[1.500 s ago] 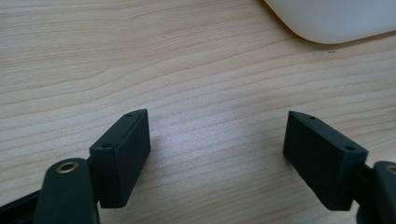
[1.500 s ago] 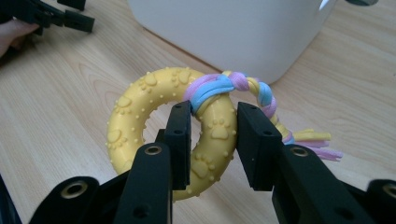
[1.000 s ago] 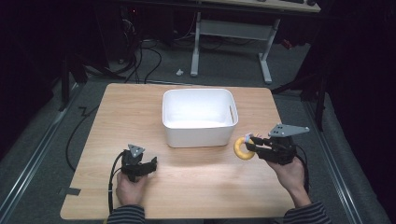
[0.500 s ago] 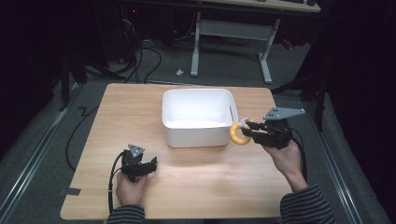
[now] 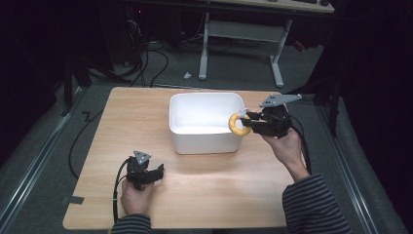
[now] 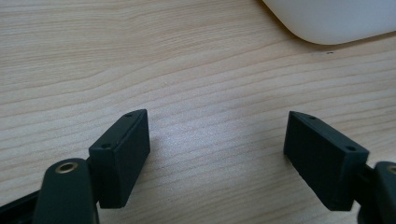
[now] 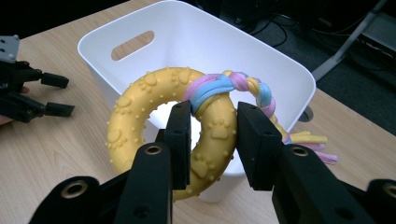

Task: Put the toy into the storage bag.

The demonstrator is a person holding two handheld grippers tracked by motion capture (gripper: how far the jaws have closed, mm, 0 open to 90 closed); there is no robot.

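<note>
Yellow rubber ring toy with a braided pastel rope knotted through it, clamped across its band in the right tongs, raised over the near right rim of the white plastic bin on the table. Probably light and springy; paw-print bumps give the pads purchase, so little risk of slipping. Best gripped across the band as here, beside the rope knot, not on the soft rope, which would sag and swing. Frayed rope ends hanging toward the bin's edge, liable to catch on the rim. Left tongs spread wide with nothing between, resting low over bare table near the bin's front corner.
</note>
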